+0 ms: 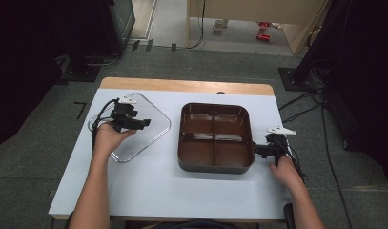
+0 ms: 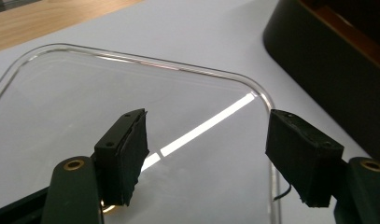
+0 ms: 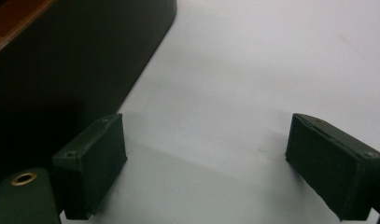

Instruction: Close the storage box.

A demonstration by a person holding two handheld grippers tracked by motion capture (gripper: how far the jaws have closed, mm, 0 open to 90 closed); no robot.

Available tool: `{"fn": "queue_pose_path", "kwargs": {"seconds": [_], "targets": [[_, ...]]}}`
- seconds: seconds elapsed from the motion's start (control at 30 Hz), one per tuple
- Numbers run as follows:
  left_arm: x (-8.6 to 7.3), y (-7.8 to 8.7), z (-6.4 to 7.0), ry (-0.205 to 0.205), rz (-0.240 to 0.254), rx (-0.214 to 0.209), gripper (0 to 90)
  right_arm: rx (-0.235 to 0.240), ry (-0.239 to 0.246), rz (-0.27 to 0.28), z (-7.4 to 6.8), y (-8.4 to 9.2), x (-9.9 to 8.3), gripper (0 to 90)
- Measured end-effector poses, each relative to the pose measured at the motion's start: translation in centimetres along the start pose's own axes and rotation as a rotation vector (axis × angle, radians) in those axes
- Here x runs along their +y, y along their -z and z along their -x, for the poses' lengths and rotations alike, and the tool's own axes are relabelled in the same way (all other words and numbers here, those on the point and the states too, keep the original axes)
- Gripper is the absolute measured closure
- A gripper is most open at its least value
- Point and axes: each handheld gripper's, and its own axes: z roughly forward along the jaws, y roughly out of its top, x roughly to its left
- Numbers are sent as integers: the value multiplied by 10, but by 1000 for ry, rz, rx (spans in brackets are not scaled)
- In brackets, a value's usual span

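A clear plastic lid (image 1: 134,125) lies flat on the white table at the left. My left gripper (image 1: 143,123) hovers over it, open, with nothing between its jaws; in the left gripper view (image 2: 206,158) the lid's rounded edge (image 2: 192,70) runs beneath and ahead of them. A dark brown tray (image 1: 215,137) with four empty compartments sits at the table's middle right. My right gripper (image 1: 256,150) is open beside the tray's near right corner; in the right gripper view (image 3: 206,165) the tray's dark outer wall (image 3: 75,60) stands just left of the jaws.
The white table top (image 1: 148,181) has bare room in front of the tray and lid. A wooden strip (image 1: 182,86) runs along the far edge. Beyond are grey carpet, black stands and cables (image 1: 306,102).
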Motion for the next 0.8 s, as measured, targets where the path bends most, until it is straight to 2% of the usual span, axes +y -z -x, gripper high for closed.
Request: {"fn": "queue_pose_path", "kwargs": {"seconds": [0.1,0.2,0.3,0.4,0.57,0.67,0.8], "targets": [[-2,4,-7,13,14,14,310,0,1,0,0,0,0,117],[-6,8,-16,5,-4,69,317,0,0,0,0,0,0,117],[-11,11,-25,40,14,74,326,0,0,0,0,0,0,117],[-16,10,-29,39,28,87,337,-1,2,1,0,0,0,117],[-24,1,-34,50,-2,92,361,-1,2,1,0,0,0,117],[-28,-2,-36,63,-2,103,386,-1,2,1,0,0,0,117],[-34,-5,-41,95,-11,105,404,0,2,1,0,0,0,117]]}}
